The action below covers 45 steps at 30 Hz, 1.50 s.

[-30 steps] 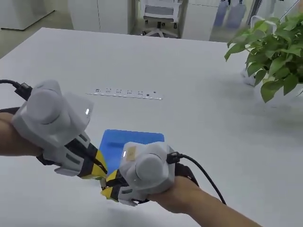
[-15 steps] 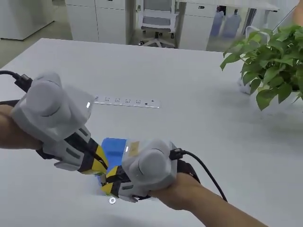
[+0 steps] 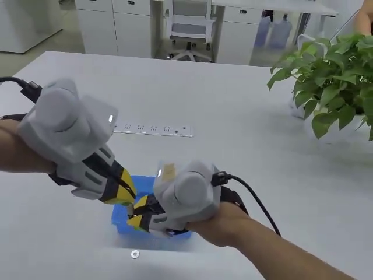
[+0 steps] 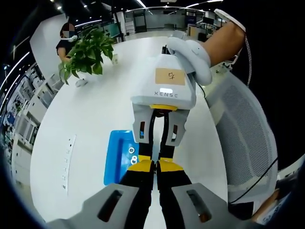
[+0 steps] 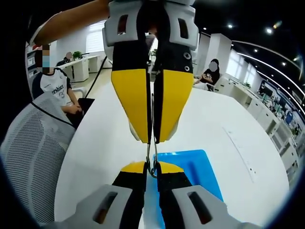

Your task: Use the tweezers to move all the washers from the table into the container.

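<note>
Yellow-padded left tongs [image 5: 151,139] are clenched on the tweezers [image 5: 150,153], whose thin legs run straight toward the right tongs [image 5: 152,168]. Those are clenched too, tip to tip, perhaps nipping the tweezers' end, though that is too small to tell. Both meet over the blue container [image 3: 119,224], two washers [image 4: 131,150] inside. One washer [image 3: 135,254] lies on the desk [image 3: 245,146] just past the container's near edge, nearer the right tongs, so the tweezers likely must swing down toward the person.
</note>
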{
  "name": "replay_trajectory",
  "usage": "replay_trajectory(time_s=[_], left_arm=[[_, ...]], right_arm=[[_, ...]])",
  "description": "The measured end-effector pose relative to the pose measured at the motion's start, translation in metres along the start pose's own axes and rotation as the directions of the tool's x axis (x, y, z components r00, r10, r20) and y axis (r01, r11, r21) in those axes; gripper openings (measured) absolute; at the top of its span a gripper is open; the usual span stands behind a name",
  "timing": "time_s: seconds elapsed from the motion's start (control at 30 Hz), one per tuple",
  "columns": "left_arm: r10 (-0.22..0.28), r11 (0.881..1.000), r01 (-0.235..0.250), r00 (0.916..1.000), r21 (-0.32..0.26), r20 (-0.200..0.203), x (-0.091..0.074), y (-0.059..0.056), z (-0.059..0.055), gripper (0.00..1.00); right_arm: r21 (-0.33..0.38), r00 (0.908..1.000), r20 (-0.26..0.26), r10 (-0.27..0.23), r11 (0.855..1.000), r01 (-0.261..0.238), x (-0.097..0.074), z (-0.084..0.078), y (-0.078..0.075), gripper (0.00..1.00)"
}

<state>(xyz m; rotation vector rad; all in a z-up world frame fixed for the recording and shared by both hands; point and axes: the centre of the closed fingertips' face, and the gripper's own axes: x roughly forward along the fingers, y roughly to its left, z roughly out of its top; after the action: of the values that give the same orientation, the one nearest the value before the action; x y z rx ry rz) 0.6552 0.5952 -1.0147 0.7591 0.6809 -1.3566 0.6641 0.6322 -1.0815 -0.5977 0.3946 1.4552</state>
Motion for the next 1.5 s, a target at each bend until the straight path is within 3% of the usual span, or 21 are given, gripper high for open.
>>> replay_trajectory(time_s=[0.33, 0.8, 1.17, 1.5], left_arm=[[0.007, 1.0, -0.007, 0.9999, 0.011, 0.011, 0.008, 0.016, -0.001, 0.06], [0.017, 1.0, -0.017, 0.9999, -0.003, -0.001, 0.023, 0.037, -0.015, 0.06], [0.008, 1.0, -0.009, 0.9997, -0.014, -0.023, 0.039, 0.043, -0.029, 0.06], [0.001, 1.0, -0.001, 0.9994, -0.02, -0.034, 0.046, 0.049, -0.034, 0.06]], right_arm=[[0.01, 0.9999, -0.005, -0.01, 1.0, 0.01, 0.002, -0.008, -0.017, 0.1], [0.048, 0.9999, -0.01, -0.004, 0.999, 0.005, 0.018, -0.024, -0.033, 0.1], [0.06, 0.9992, -0.038, 0.014, 0.998, -0.012, 0.031, -0.041, -0.036, 0.1], [0.085, 0.999, -0.037, 0.024, 0.996, -0.021, 0.038, -0.047, -0.04, 0.1]])
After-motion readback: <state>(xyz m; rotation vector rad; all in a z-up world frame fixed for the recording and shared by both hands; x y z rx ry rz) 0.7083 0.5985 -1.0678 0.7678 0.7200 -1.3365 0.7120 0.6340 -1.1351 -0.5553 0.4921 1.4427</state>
